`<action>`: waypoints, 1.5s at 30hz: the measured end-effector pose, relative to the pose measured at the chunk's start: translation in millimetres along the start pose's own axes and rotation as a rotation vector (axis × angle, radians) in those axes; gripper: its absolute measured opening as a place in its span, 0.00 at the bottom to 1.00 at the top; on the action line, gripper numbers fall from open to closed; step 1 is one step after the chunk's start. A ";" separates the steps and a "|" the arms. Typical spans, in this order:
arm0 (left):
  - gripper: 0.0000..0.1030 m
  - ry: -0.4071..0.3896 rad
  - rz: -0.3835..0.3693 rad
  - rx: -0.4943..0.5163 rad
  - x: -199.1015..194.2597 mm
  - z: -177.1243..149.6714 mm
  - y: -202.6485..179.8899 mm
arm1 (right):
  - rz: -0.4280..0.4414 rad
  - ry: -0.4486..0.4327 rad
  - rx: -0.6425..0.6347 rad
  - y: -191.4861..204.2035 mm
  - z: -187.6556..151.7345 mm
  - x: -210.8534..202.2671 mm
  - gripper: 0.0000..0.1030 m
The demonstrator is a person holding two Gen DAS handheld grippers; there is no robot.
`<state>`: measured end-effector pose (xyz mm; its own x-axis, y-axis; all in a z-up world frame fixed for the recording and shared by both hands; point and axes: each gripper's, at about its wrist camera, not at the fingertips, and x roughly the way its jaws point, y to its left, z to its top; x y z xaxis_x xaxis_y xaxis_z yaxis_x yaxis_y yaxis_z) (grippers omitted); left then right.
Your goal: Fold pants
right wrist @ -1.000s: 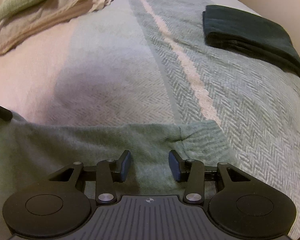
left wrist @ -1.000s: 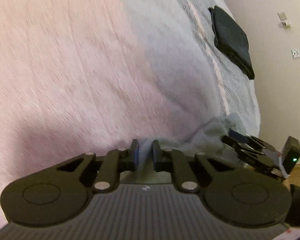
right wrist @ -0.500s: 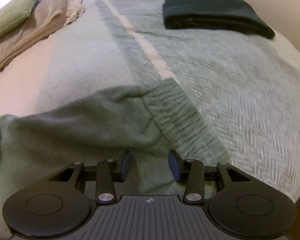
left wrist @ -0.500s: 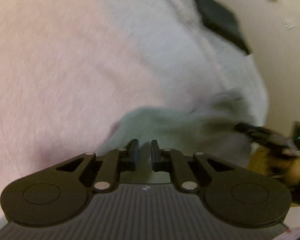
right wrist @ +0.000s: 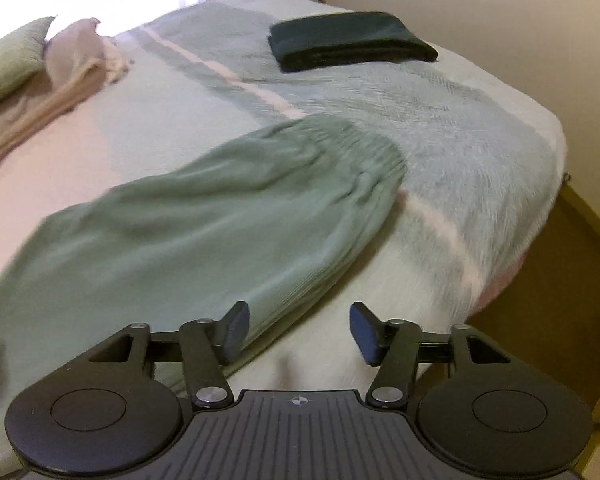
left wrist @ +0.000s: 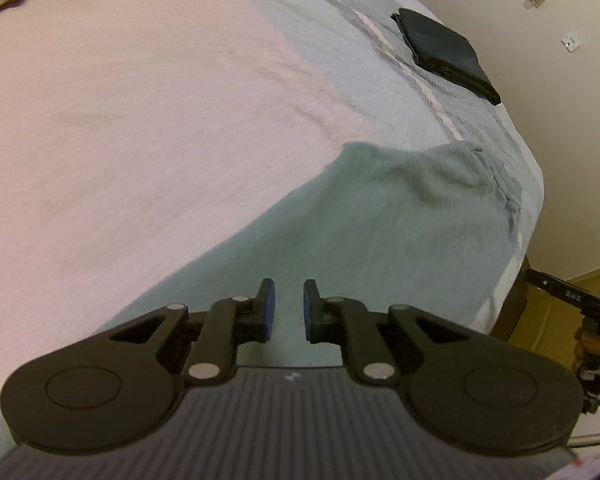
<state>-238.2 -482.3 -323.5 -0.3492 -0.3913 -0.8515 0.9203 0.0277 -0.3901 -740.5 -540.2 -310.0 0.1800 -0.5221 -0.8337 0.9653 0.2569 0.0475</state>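
- The green pillow sits far off at the left, at the far end of the bed.
- Just beside it lies a bunched-up tan cloth.
- The bed cover is pink on the left side and pale green with a white stripe on the right side.
- The left gripper is over the near part of the pants. Its two blue pads have a small gap between them. I cannot see any cloth pinched in that gap, so it looks let go.
- The green pants lie spread out on the bed, near the close edge. The stretchy waist band is at the right end, lying across the white stripe.
- The right gripper is spread wide. Nothing is between its pads. Its left pad is right at the near edge of the pants.
- A dark folded cloth lies far off on the right side of the bed, well apart from the pants.
- In the left wrist view, a hand holding the other tool peeks in at the right edge.
- A cream wall is behind the bed on the right.
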 end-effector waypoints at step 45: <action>0.88 -0.102 0.355 0.351 -238.9 -235.1 32.4 | 0.176 0.163 -0.171 227.8 -160.0 -202.3 0.76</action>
<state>-166.5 -171.7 -215.1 -0.0017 -0.5025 -0.8646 0.9890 -0.1285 0.0728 -587.4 -245.9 -218.6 0.2953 -0.3238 -0.8988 0.8737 0.4723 0.1169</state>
